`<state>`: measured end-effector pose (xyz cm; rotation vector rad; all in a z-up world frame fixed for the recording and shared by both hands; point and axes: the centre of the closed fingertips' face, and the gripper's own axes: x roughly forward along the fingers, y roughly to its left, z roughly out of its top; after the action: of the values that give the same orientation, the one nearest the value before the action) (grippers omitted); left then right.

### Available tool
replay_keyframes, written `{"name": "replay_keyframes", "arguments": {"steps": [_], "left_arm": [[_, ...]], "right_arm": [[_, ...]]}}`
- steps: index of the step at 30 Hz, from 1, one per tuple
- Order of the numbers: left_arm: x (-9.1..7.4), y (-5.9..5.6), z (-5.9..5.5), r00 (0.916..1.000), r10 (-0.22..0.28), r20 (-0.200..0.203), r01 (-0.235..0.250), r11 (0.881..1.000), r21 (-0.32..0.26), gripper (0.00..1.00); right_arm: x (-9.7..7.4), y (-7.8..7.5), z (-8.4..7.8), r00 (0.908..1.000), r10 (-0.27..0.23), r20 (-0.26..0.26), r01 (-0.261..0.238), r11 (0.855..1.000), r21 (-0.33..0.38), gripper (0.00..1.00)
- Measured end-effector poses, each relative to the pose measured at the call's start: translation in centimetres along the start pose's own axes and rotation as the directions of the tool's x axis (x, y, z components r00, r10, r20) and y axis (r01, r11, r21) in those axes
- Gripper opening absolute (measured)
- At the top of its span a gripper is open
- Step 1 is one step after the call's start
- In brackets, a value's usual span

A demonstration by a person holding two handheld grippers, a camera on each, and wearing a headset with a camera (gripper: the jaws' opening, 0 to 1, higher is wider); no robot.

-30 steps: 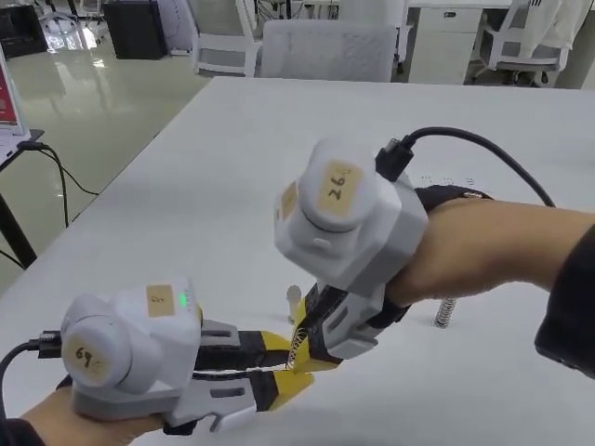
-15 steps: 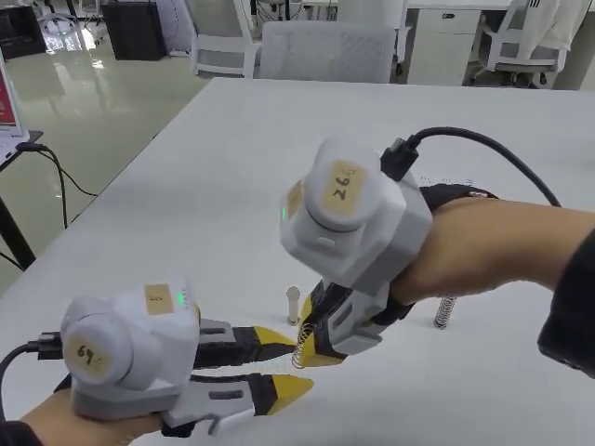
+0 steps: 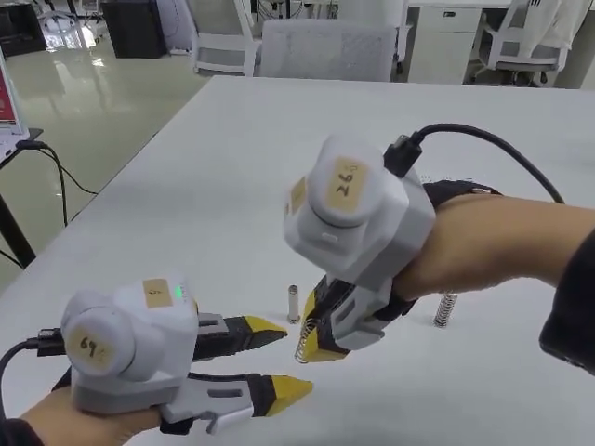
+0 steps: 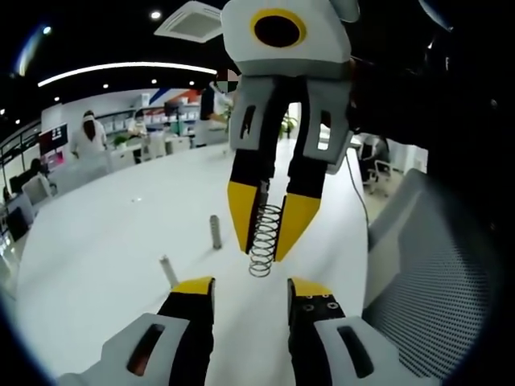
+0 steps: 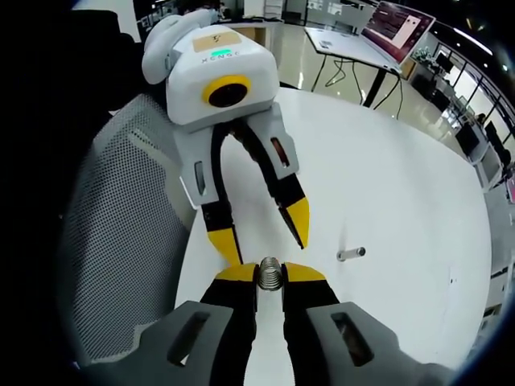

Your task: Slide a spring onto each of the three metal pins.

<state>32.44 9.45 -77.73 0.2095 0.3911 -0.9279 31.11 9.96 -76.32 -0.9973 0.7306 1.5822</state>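
Note:
My right gripper (image 3: pixel 312 347) is shut on a small coil spring (image 3: pixel 304 346), which hangs a little above the white table (image 3: pixel 232 167). The spring (image 5: pixel 271 274) sits pinched between that gripper's yellow tips. My left gripper (image 3: pixel 288 360) stands open just left of it, with nothing between its fingers. In the left gripper view the spring (image 4: pixel 264 240) hangs just beyond my open tips (image 4: pixel 251 287). One metal pin (image 3: pixel 294 304) stands upright right behind the spring. Two pins (image 4: pixel 215 232) (image 4: pixel 167 271) stand on the table to the left. A second spring (image 3: pixel 446 309) rests by my right wrist.
A black cable (image 3: pixel 483 149) runs from the right gripper over my forearm. Mesh chairs (image 3: pixel 325 51) stand at the table's far edge. The floor drops off left of the table edge (image 3: pixel 112 200).
My left gripper's jaws have opened and pulled back from the spring. The right gripper has kept hold of the spring and shifted slightly right.

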Motion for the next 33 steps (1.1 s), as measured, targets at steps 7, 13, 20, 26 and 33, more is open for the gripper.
{"name": "replay_keyframes", "arguments": {"steps": [7, 13, 20, 26, 33], "left_arm": [[0.0, 0.5, -0.2, 0.9997, 0.023, -0.007, -0.023, 1.000, -0.018, 0.37], [-0.1, 1.2, -0.2, 0.9989, 0.048, -0.006, -0.048, 0.998, -0.029, 0.42], [-0.1, 1.4, -0.3, 0.9983, 0.057, -0.011, -0.058, 0.998, -0.033, 0.44], [-0.2, 1.5, -0.3, 0.9980, 0.063, -0.011, -0.063, 0.997, -0.039, 0.46], [-0.2, 1.6, -0.4, 0.9976, 0.068, -0.011, -0.068, 0.997, -0.040, 0.46]], "right_arm": [[0.0, -0.2, -0.1, 1.0000, -0.004, 0.000, 0.004, 1.000, 0.003, 0.08], [-0.1, -0.5, -0.2, 1.0000, -0.009, -0.002, 0.009, 1.000, 0.003, 0.08], [-0.2, -0.9, -0.4, 0.9999, -0.015, -0.006, 0.015, 1.000, 0.008, 0.08], [-0.3, -1.1, -0.5, 0.9998, -0.019, -0.008, 0.019, 1.000, 0.012, 0.08], [-0.5, -1.6, -0.5, 0.9996, -0.028, -0.008, 0.028, 0.999, 0.017, 0.08]]}}
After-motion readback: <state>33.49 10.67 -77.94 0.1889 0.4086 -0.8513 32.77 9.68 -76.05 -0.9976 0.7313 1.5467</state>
